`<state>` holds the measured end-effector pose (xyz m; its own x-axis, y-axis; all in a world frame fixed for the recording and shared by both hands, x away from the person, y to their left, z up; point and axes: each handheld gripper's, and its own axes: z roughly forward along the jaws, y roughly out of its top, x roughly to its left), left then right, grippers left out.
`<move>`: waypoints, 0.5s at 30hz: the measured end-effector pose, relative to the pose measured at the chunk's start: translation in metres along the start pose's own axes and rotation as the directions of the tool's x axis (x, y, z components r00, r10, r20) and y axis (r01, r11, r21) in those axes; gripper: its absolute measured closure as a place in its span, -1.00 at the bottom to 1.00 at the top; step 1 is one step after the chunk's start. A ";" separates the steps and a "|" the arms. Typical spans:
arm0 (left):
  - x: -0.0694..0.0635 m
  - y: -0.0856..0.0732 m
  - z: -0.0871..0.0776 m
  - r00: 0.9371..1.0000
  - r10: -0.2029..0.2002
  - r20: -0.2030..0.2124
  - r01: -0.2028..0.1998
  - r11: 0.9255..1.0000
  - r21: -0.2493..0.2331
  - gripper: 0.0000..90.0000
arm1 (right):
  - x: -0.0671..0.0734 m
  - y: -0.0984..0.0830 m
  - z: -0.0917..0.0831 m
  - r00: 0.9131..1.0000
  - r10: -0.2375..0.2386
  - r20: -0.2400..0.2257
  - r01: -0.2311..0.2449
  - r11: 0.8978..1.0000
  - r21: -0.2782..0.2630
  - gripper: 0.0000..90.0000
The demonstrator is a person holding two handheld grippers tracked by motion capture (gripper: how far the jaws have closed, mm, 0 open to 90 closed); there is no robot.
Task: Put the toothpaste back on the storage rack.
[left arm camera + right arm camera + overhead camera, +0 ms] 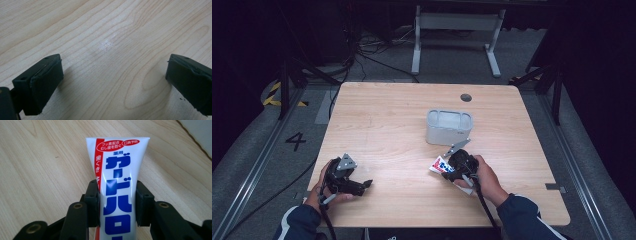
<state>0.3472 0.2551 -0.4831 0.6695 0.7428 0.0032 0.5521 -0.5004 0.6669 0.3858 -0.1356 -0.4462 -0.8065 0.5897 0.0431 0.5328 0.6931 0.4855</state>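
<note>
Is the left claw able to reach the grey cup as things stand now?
Probably yes. The left claw is open and holds nothing, and bare table lies between it and the cup. The right claw, shut on the tube, stays off that path.

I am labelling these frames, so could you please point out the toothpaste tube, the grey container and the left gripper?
toothpaste tube (120, 170): right gripper view, printed front.
grey container (448, 134): high view, front wall.
left gripper (113, 82): left gripper view, midway between open jaws.
</note>
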 end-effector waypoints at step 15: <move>0.000 0.000 0.000 1.000 0.000 0.001 0.000 1.000 0.000 -0.96 | -0.003 -0.006 -0.026 0.999 -0.027 -0.032 0.024 0.996 -0.087 0.44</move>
<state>0.3472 0.2551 -0.4831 0.6697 0.7426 0.0022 0.5524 -0.5001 0.6668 0.3781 -0.1521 -0.4266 -0.8282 0.5574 0.0576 0.4889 0.6684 0.5605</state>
